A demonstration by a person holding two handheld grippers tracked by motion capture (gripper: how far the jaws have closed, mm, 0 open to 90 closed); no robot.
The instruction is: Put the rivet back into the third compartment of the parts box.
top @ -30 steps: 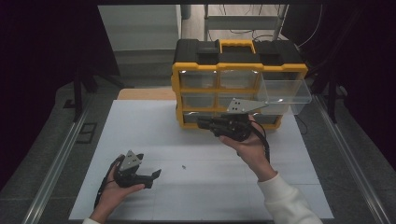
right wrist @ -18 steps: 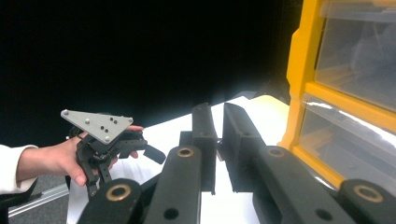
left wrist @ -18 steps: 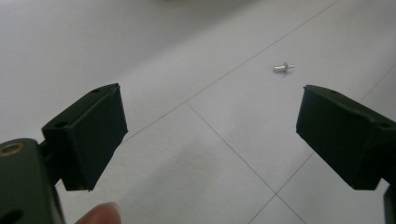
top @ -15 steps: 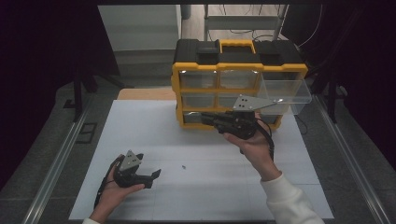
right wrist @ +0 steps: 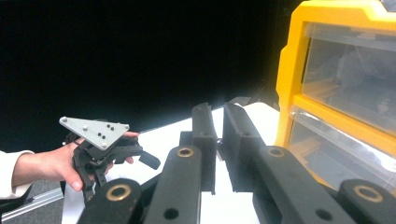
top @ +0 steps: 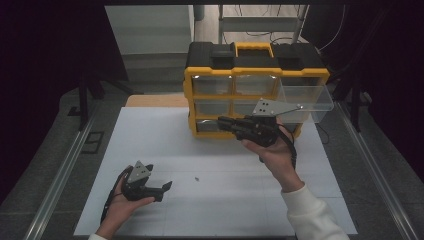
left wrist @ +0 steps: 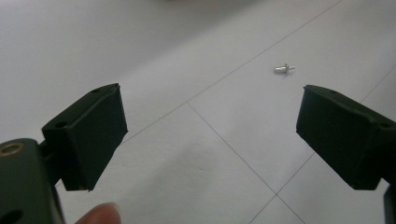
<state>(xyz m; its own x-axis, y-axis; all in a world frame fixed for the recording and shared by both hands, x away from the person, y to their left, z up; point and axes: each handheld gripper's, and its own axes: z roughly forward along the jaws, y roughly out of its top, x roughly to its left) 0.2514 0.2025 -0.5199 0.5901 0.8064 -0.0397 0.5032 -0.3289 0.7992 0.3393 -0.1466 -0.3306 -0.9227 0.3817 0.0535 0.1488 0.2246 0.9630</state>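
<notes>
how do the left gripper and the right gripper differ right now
The left gripper rests low on the white table, jaws wide open, pointing toward a small screw. The right gripper is held up beside the yellow drawer organizer, jaws nearly together with nothing between them. Both are black, hand-held, and carry a grey three-cornered plate.
</notes>
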